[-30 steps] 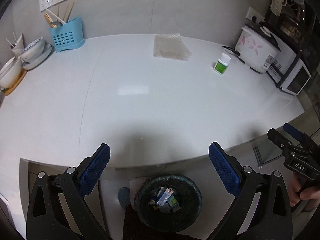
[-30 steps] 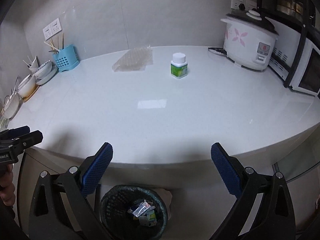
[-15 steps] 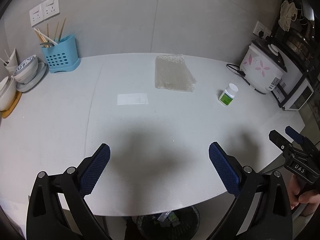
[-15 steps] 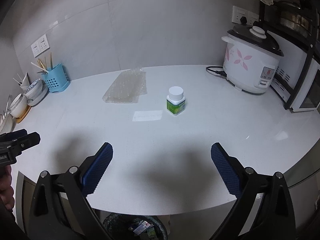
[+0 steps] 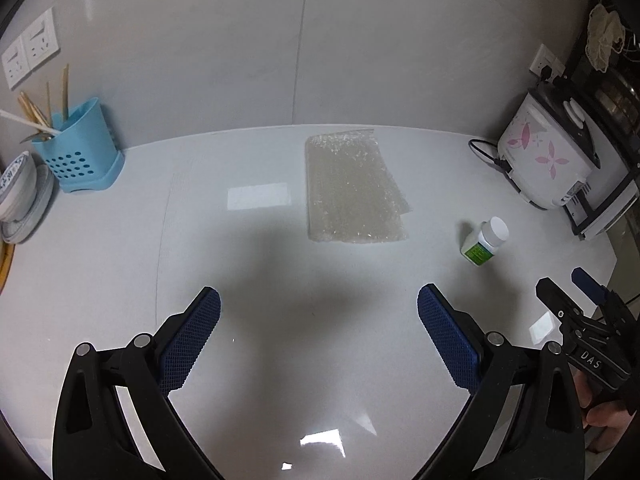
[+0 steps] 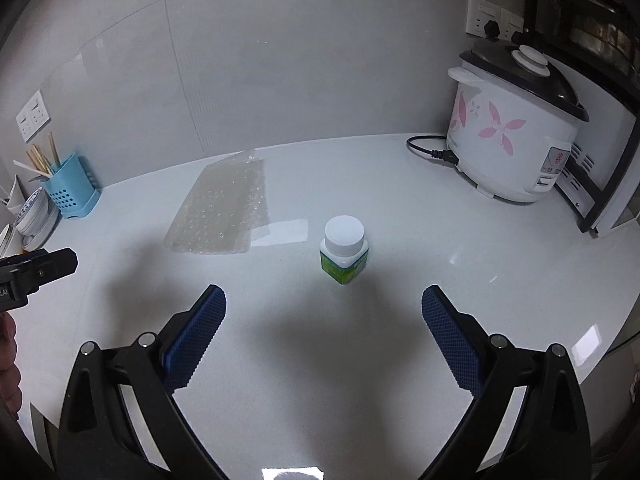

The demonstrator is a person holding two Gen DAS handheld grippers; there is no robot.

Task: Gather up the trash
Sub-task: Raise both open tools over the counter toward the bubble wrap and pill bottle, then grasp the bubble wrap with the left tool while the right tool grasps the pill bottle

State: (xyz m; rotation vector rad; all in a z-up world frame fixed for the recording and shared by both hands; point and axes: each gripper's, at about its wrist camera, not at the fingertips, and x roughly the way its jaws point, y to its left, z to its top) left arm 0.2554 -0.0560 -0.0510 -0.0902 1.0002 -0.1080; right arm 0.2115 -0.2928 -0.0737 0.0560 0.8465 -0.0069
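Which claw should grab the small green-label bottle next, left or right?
Right. The bottle stands centred just ahead of the open right claw. From the left claw it sits far off to the right; the bubble wrap lies ahead of that one.

— Anything between the right gripper and the pill bottle?
— No, bare worktop, jaws spread wide. The bubble wrap sheet lies flat, apart to the left.
— And the edges?
— Rice cooker and its cord block the right rear; blue utensil holder and stacked bowls crowd the left.
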